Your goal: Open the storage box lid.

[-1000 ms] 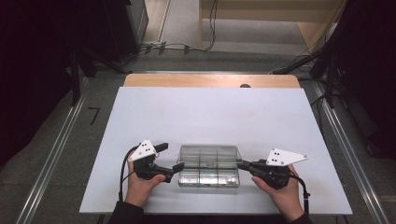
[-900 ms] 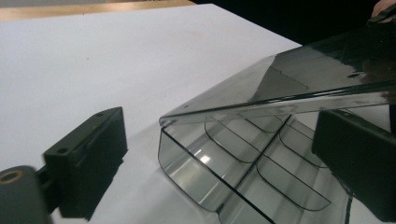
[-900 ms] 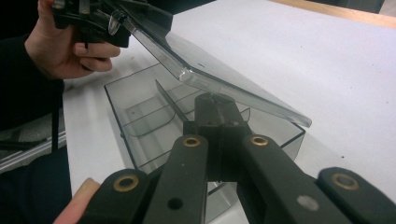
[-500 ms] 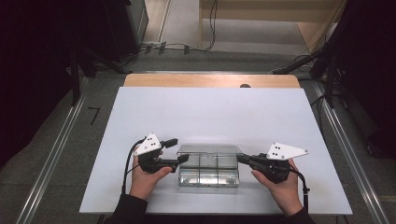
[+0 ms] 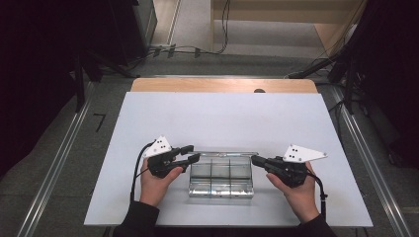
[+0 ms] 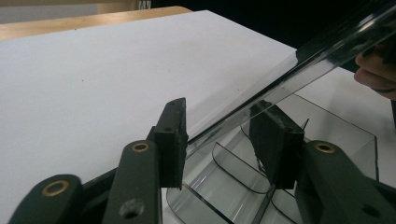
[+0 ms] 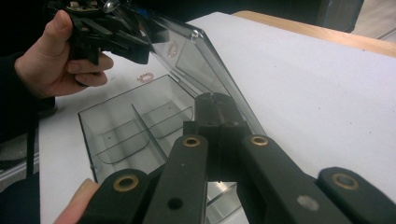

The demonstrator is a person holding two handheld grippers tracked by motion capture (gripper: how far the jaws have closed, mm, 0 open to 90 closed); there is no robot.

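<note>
Left gripper view: hand-held gripper point(image 6: 217, 140) half-open astride clear lid point(image 6: 299, 70).

clear box point(image 5: 221, 177), white table point(image 5: 222, 123), blk claws

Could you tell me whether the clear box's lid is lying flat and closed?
No, the lid stands tilted up above the box, whose dividers lie uncovered.
</note>
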